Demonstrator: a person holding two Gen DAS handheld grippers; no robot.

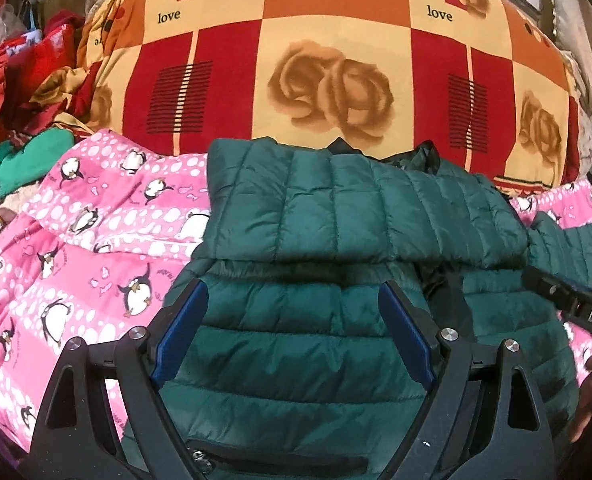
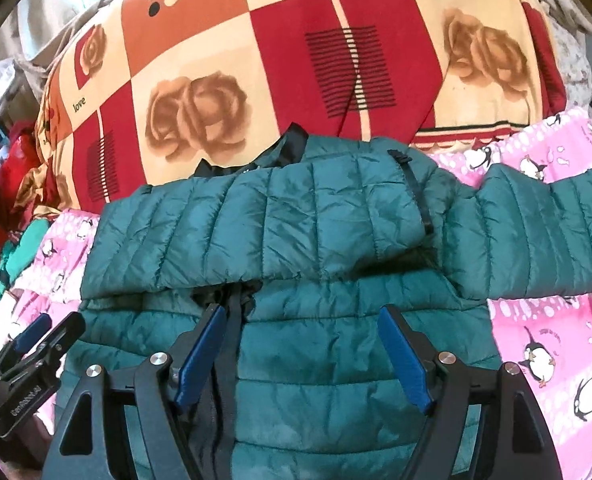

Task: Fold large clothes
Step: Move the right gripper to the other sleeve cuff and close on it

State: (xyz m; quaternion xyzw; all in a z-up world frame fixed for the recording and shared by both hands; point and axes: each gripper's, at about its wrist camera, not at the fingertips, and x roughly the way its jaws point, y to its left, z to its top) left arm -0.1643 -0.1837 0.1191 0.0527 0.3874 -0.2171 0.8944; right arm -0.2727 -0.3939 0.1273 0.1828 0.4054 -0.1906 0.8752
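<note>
The green quilted jacket [image 1: 336, 216] lies on the pink penguin blanket [image 1: 96, 240] covering the bed, one sleeve folded across its chest. The left gripper [image 1: 292, 332] hovers over its lower body, jaws wide and empty. The right gripper [image 2: 302, 354] hovers beside it, also wide, by the zipper [image 2: 232, 320].

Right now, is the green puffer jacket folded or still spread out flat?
Partly folded. One sleeve lies folded across the green puffer jacket, while the other sleeve still stretches out onto the pink penguin blanket.
</note>
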